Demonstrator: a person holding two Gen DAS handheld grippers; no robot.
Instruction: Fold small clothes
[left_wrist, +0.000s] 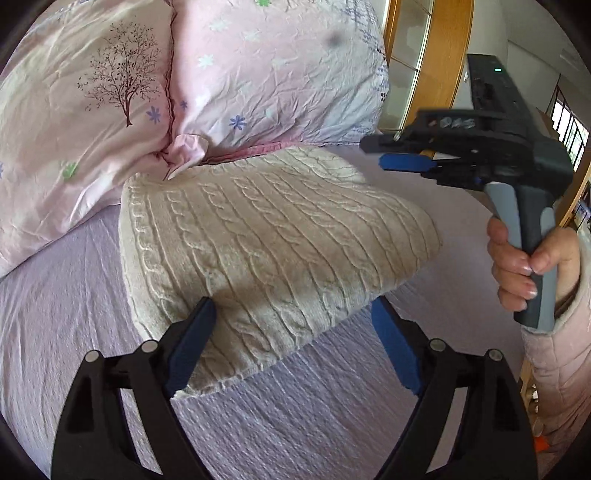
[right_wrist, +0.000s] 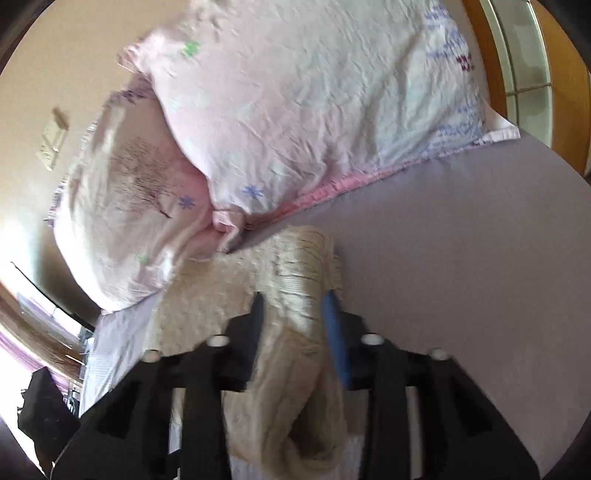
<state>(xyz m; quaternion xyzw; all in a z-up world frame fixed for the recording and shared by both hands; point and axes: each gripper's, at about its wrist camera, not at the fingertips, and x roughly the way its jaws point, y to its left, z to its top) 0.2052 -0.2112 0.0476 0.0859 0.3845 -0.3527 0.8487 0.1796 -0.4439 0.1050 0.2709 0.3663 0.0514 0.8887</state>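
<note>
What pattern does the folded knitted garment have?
Cream cable-knit ribbing on the garment, clearest in the left wrist view.

The cream cable-knit sweater (left_wrist: 266, 236) is lying folded on the lilac sheet (left_wrist: 74, 314); the left gripper (left_wrist: 295, 350) is gaping around its near edge; the right gripper (left_wrist: 400, 157) is hovering far right, fingers nearly together.

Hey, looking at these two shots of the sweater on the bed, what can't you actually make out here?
- Right gripper: in the right wrist view, motion blur and bunched sweater between the fingers hide whether it is pinched; in the left wrist view it is side-on.
- Sweater's underside and fold layers: left wrist view, hidden by its own top.
- Left gripper: sweater covers its right fingertip.
- Pillows: print blurred in the right wrist view.
</note>
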